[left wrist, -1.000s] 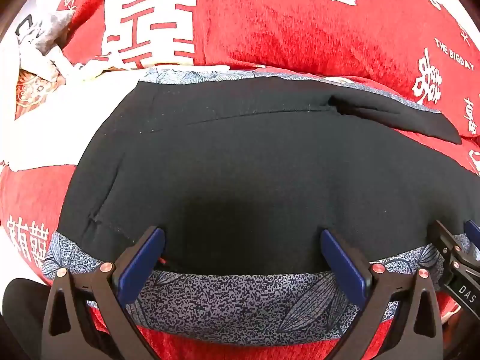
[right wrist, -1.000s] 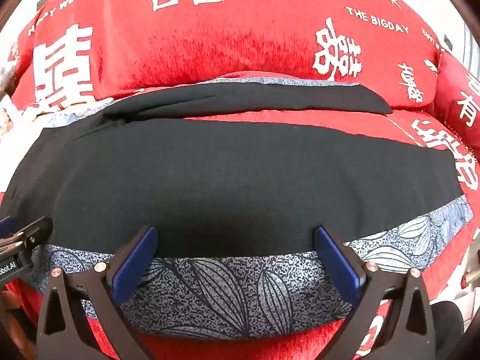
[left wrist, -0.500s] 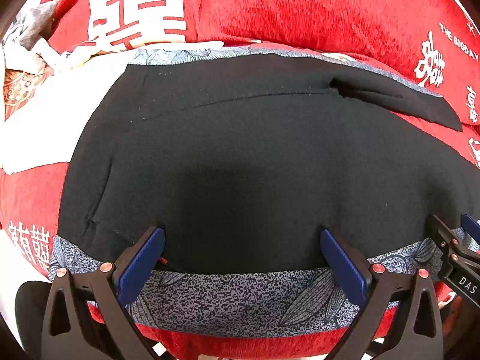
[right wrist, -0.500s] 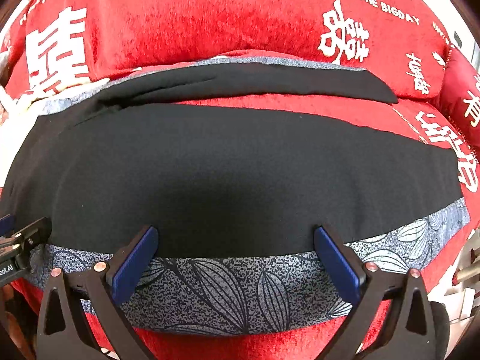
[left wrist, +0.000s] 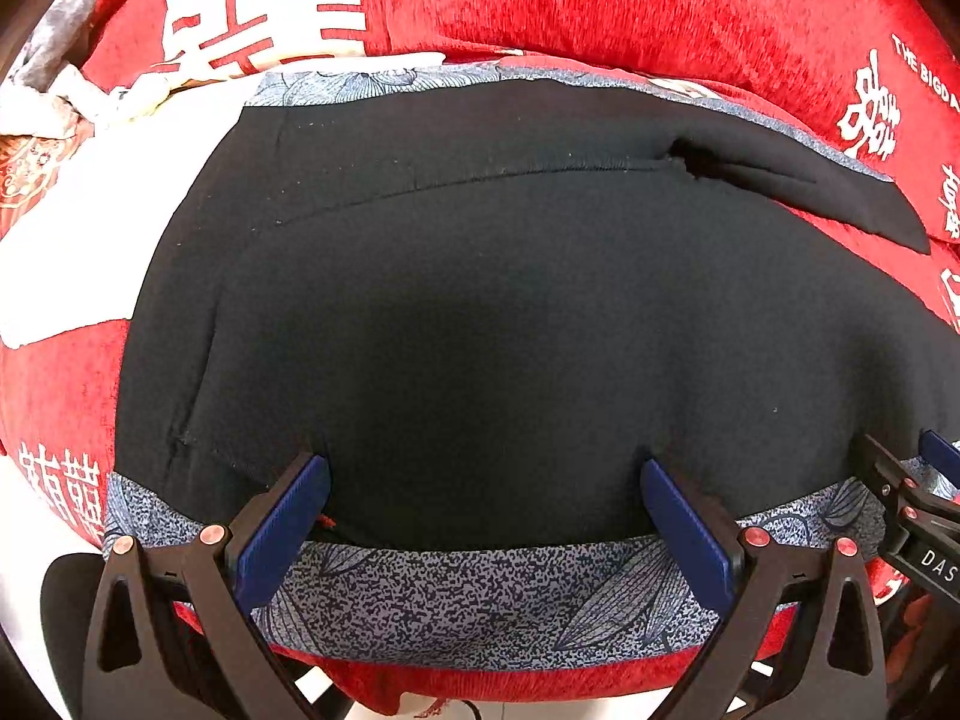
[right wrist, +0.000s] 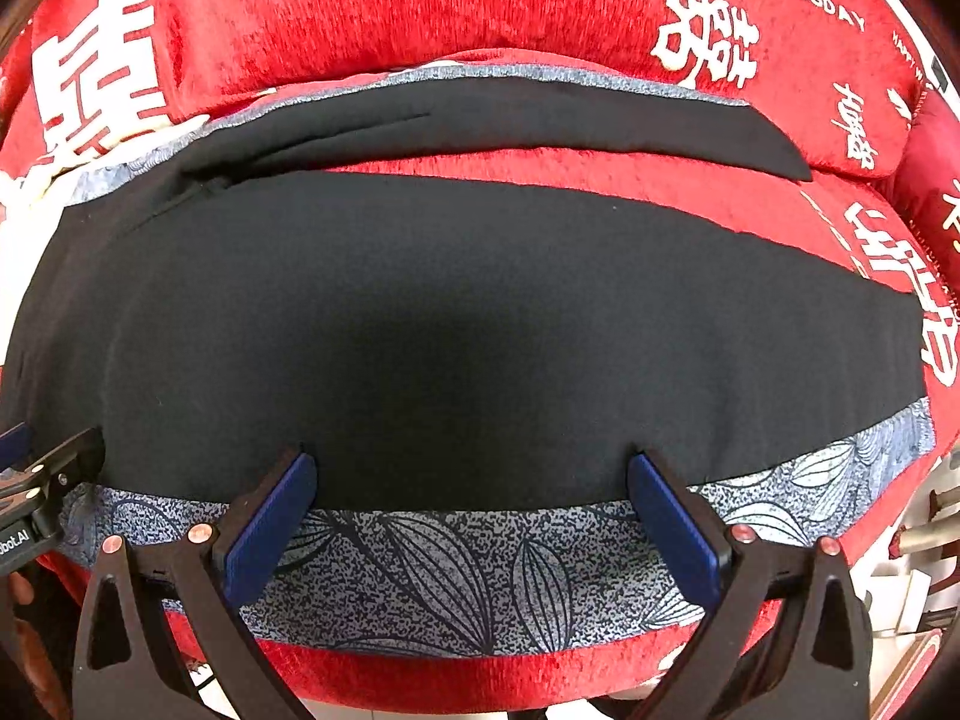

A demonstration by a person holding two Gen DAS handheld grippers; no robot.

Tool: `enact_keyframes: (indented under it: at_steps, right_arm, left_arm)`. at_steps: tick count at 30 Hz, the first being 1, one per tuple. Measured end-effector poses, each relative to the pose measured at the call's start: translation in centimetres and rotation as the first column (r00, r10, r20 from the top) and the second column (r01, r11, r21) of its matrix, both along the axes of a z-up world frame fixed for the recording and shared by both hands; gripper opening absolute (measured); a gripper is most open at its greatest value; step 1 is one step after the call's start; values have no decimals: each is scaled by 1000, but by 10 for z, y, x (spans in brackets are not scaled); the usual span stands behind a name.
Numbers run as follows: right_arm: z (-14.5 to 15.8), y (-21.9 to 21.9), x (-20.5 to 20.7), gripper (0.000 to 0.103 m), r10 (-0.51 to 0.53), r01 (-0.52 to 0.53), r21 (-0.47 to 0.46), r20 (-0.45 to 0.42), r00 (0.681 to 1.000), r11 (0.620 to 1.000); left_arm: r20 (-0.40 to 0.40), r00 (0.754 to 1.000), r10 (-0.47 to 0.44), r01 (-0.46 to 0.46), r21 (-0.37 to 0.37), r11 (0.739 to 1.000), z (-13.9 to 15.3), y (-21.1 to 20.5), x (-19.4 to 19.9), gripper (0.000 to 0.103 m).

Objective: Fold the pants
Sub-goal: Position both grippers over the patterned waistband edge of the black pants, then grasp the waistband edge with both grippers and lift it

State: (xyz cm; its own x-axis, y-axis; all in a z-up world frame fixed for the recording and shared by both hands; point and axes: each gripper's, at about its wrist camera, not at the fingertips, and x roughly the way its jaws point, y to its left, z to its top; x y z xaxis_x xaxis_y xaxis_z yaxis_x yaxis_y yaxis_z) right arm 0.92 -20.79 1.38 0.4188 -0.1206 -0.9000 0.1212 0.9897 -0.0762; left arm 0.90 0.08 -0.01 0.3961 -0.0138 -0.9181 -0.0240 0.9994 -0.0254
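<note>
Black knit fabric pants lie spread flat on a red plush sofa seat w/ white lettering, over a grey-blue leaf-print cloth strip along the near edge. In the right wrist view the two legs run toward 3 o'clock, far leg at 12, near leg centre, red seat showing between them, so no fold made yet; looks like the very start.

Left gripper is released, blue pads wide apart, tips at the pants' near hem at 6 o'clock, nothing between them. Right gripper same: spread, empty, at the near leg's edge.

Left to do, prob.: pinch near edge, bring one leg over the other, then fold lengthwise. White cloth sits at 9 o'clock, touching the waist end.
</note>
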Motion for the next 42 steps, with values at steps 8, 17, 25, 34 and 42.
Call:
enact_keyframes:
  at_steps: [8,17,25,34,42]
  right_arm:
    - [1,-1,8,103,0,0,6,-53,999,1000]
    - [27,18,27,103,78,-77,14,-82,994,997]
    - [56,56,72,103,202,-201,35,-47,978,979]
    - [62,85,122,103,293,-293,11,-52,955,956]
    - [48,99,169,103,346,-346,2,-63,936,938]
  left_arm:
    - [-70,998,-4,4,-2,1000,2,0,15,103]
    - [-71,996,53,-55,-25,998,27,22,38,103]
    - [-49,993,105,-105,-6,994,40,44,76,103]
    - [-44,992,119,-119,-6,993,42,52,107,103]
    - [-56,990,130,-129,11,992,31,60,142,103]
